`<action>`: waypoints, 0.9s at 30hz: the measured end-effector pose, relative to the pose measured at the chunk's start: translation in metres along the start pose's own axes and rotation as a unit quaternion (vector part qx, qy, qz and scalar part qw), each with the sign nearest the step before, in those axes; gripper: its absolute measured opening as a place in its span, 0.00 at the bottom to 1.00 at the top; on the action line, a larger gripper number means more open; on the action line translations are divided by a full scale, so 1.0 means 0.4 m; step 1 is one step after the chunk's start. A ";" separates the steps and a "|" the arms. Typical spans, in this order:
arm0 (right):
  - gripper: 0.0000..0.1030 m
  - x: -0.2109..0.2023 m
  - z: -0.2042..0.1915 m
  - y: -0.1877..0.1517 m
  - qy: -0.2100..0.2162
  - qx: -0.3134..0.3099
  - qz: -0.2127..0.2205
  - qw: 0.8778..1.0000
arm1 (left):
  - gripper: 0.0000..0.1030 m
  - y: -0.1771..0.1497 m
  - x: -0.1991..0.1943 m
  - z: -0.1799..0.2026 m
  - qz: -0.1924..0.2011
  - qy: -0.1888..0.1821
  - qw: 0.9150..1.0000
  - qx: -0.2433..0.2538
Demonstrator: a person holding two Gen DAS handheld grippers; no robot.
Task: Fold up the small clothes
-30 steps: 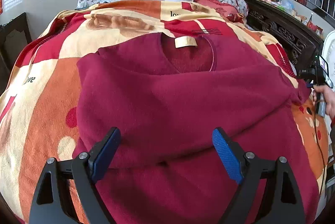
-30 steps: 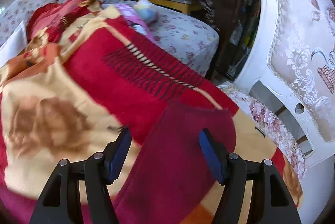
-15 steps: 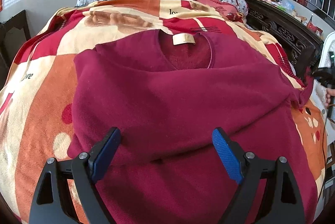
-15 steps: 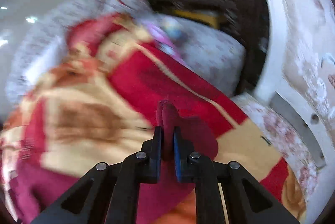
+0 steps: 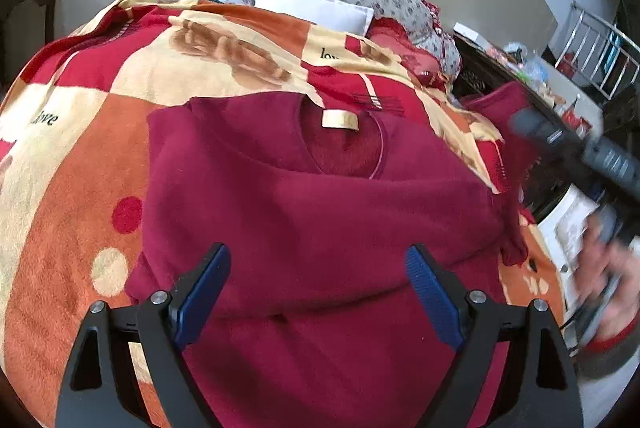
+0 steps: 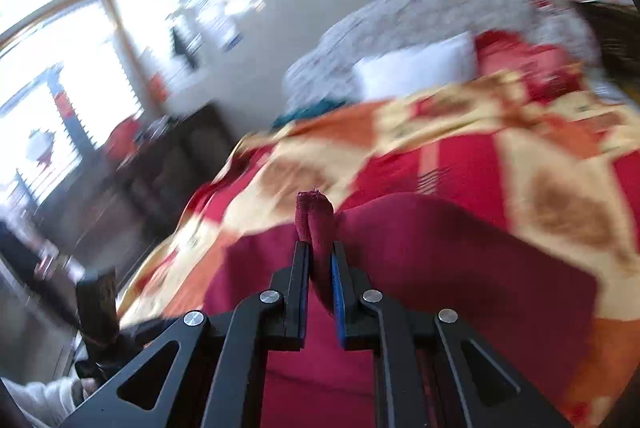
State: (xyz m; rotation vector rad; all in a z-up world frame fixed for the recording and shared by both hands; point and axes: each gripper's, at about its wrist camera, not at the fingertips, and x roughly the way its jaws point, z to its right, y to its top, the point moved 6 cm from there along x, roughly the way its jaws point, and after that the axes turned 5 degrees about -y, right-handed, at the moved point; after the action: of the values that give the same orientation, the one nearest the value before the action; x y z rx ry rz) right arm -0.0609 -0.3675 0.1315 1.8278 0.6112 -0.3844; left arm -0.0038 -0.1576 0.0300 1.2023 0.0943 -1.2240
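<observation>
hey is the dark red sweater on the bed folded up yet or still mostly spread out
Mostly spread out. The sweater lies open on the blanket, neckline label showing; the right gripper pinches one sleeve end.

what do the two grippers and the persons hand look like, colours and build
Both the left gripper and the right gripper are black, with open triangular cut-outs in the frame and silver round pivot screws. The jaws carry blue ribbed pads on their inner faces. The right hand shows blurred bare skin with a red cuff at the wrist. In the right wrist view, a whitish sleeve shows at the lower left.
</observation>
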 end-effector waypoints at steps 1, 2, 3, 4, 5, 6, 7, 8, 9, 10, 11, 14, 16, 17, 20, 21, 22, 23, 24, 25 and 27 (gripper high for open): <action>0.11 0.067 -0.034 -0.038 0.012 -0.004 -0.025 1.000 | 0.86 0.004 0.001 -0.005 0.001 -0.004 1.000 -0.008; 0.14 0.109 -0.046 -0.068 0.017 -0.006 -0.046 0.999 | 0.86 0.008 0.002 -0.009 0.002 -0.009 1.000 -0.015; 0.15 0.151 -0.053 -0.102 0.018 -0.009 -0.070 0.997 | 0.86 0.013 0.005 -0.013 0.004 -0.015 1.000 -0.022; 0.16 0.192 -0.061 -0.136 0.012 -0.013 -0.099 0.995 | 0.86 0.017 0.010 -0.016 0.004 -0.019 0.999 -0.026; 0.25 0.225 -0.061 -0.171 0.001 -0.015 -0.131 0.991 | 0.86 0.021 0.018 -0.017 0.002 -0.020 0.999 -0.030; 0.30 0.233 -0.058 -0.192 -0.001 -0.010 -0.146 0.989 | 0.86 0.022 0.023 -0.017 0.000 -0.019 0.999 -0.030; 0.32 0.221 -0.056 -0.198 0.006 -0.001 -0.140 0.990 | 0.86 0.023 0.029 -0.015 -0.002 -0.020 0.999 -0.028; 0.35 0.200 -0.052 -0.198 0.014 0.005 -0.131 0.991 | 0.86 0.025 0.037 -0.009 -0.003 -0.023 0.999 -0.025; 0.44 0.166 -0.047 -0.193 0.021 0.013 -0.116 0.993 | 0.86 0.026 0.043 -0.003 -0.004 -0.025 0.999 -0.021; 0.51 0.132 -0.038 -0.186 0.022 0.018 -0.100 0.995 | 0.86 0.028 0.051 0.004 -0.006 -0.028 0.999 -0.018; 0.63 0.101 -0.029 -0.177 0.018 0.019 -0.082 0.996 | 0.86 0.034 0.063 0.015 -0.008 -0.031 0.999 -0.013; 0.70 0.025 0.012 -0.167 -0.014 0.019 -0.049 0.999 | 0.86 0.049 0.096 0.043 -0.013 -0.034 0.999 -0.005; 0.70 -0.010 0.049 -0.169 -0.026 0.031 -0.043 0.998 | 0.86 0.054 0.123 0.058 -0.019 -0.032 0.999 -0.004; 0.70 -0.030 0.074 -0.174 -0.032 0.043 -0.039 0.998 | 0.86 0.055 0.139 0.063 -0.025 -0.029 0.999 -0.005; 0.71 -0.083 0.138 -0.176 -0.046 0.070 -0.029 0.996 | 0.85 0.048 0.186 0.066 -0.041 -0.015 0.999 -0.018; 0.70 -0.094 0.155 -0.181 -0.052 0.076 -0.025 0.995 | 0.84 0.045 0.198 0.068 -0.043 -0.018 0.999 -0.023; 0.70 -0.111 0.172 -0.182 -0.058 0.083 -0.020 0.995 | 0.71 0.044 0.207 0.071 -0.044 -0.020 0.998 -0.026; 0.70 -0.132 0.190 -0.183 -0.062 0.090 -0.017 0.994 | 0.52 0.042 0.216 0.076 -0.047 -0.017 0.999 -0.022; 0.71 -0.142 0.204 -0.185 -0.065 0.098 -0.015 0.993 | 0.39 0.040 0.227 0.083 -0.052 -0.009 0.998 -0.013; 0.71 -0.153 0.220 -0.190 -0.068 0.109 -0.014 0.992 | 0.21 0.039 0.234 0.087 -0.056 0.006 0.998 -0.002; 0.71 -0.178 0.238 -0.187 -0.076 0.118 -0.009 0.990 | 0.06 0.052 0.225 0.098 -0.040 0.029 0.999 0.015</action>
State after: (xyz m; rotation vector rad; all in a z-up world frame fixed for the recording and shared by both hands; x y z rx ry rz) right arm -0.1587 -0.4543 0.0803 1.9962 0.4926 -0.6234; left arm 0.0286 -0.2488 0.0042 1.2717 0.1692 -1.2643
